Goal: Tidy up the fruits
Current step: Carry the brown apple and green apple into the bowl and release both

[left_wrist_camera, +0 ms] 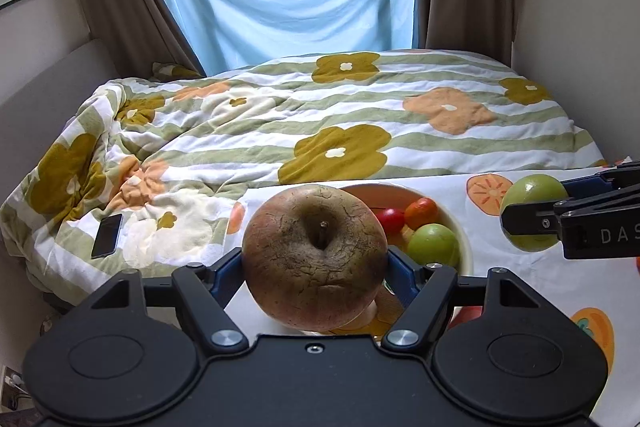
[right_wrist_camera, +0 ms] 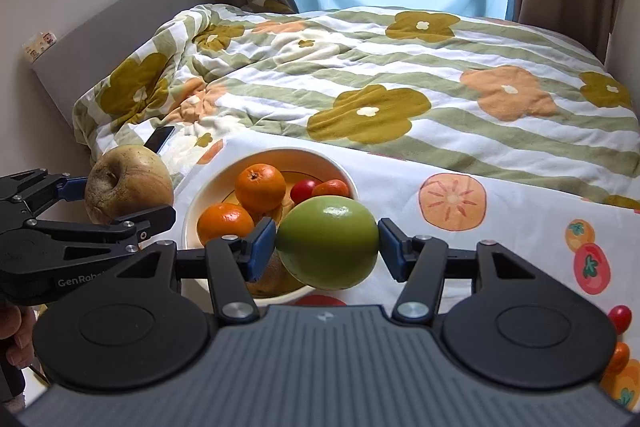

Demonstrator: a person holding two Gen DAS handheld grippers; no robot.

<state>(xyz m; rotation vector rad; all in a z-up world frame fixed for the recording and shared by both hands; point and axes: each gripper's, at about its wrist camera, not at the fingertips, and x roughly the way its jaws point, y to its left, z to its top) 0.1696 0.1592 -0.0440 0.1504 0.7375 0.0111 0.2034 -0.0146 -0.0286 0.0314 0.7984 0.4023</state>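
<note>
Left tool [left_wrist_camera: 316, 259] clamps brown apple [left_wrist_camera: 315, 257], skin cracked and russeted, above cream bowl [right_wrist_camera: 340, 167]. Right tool [right_wrist_camera: 327, 243] grips smooth green fruit [right_wrist_camera: 327, 242], probably an apple, beside bowl holding oranges [right_wrist_camera: 260, 187].

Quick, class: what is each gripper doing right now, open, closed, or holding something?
Left gripper: closed on the brown apple.
Right gripper: closed on the green apple.

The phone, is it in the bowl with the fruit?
No, the phone lies on the flowered blanket, left of the bowl.
</note>
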